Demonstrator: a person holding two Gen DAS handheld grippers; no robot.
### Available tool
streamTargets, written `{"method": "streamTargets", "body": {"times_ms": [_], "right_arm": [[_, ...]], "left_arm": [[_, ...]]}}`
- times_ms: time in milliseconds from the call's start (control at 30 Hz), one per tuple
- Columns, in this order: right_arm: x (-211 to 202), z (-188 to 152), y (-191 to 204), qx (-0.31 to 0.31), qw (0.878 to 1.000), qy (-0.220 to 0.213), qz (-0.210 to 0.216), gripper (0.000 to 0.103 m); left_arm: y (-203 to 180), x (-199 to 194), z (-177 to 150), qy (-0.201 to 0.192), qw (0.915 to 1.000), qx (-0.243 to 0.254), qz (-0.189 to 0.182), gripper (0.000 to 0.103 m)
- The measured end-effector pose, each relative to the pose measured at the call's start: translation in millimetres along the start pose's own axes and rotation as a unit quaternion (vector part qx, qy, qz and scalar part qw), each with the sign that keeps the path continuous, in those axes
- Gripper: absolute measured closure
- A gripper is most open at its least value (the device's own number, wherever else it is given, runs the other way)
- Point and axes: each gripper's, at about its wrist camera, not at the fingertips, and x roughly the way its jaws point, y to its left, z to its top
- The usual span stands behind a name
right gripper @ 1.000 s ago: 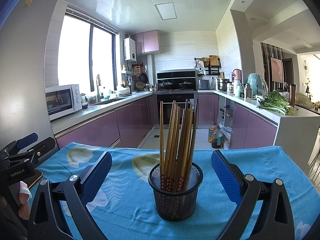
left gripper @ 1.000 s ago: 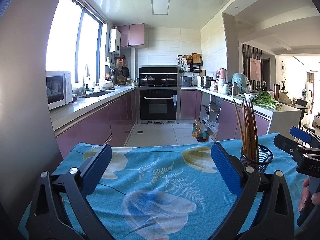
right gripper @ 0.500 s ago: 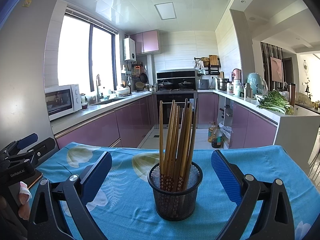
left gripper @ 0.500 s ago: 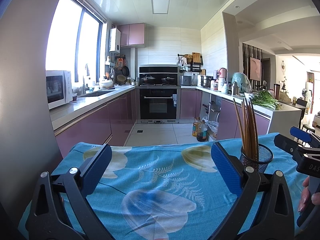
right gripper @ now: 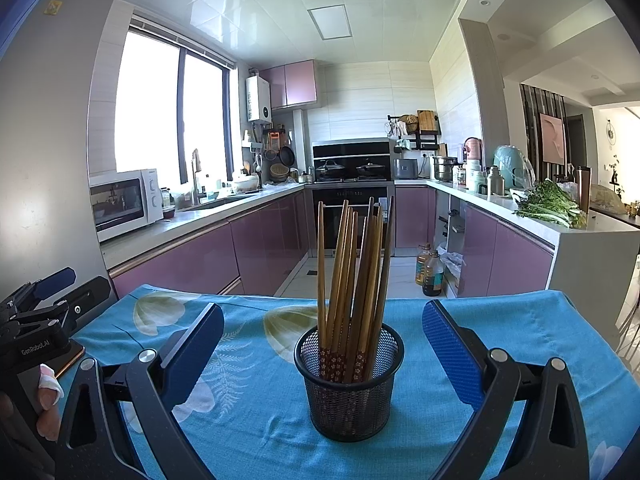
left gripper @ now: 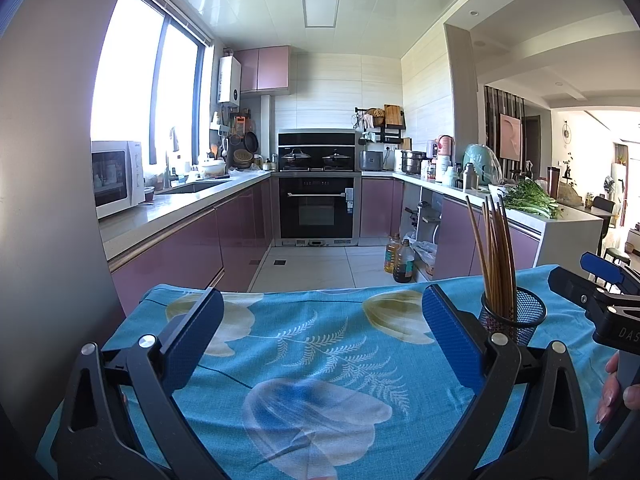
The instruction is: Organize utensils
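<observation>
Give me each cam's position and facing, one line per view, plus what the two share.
Left wrist: on the left gripper, open over the blue floral tablecloth, facing the oven; right gripper and fingers at right edge.
Right wrist: on the right gripper, open, aimed at the mesh holder of chopsticks; left gripper and fingers at left edge.
Shared: tablecloth, holder, chopsticks, oven, microwave.

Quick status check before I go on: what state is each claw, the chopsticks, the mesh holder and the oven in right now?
Left claw: open, empty, over bare tablecloth.
Right claw: open, empty, aimed at the holder.
Chopsticks: standing bunched in the holder, leaning slightly.
Mesh holder: upright on the tablecloth, untouched.
Oven: door closed.
</observation>
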Motion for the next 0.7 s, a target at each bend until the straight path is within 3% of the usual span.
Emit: {"method": "streamTargets", "body": {"times_ms": [700], "right_arm": [[0.6,-0.2,-0.4,0.002,1.000,0.000,-0.001,0.007]], "left_arm": [[0.1,0.3,0.9,0.000,1.0000,0.000,0.000,0.005]]}}
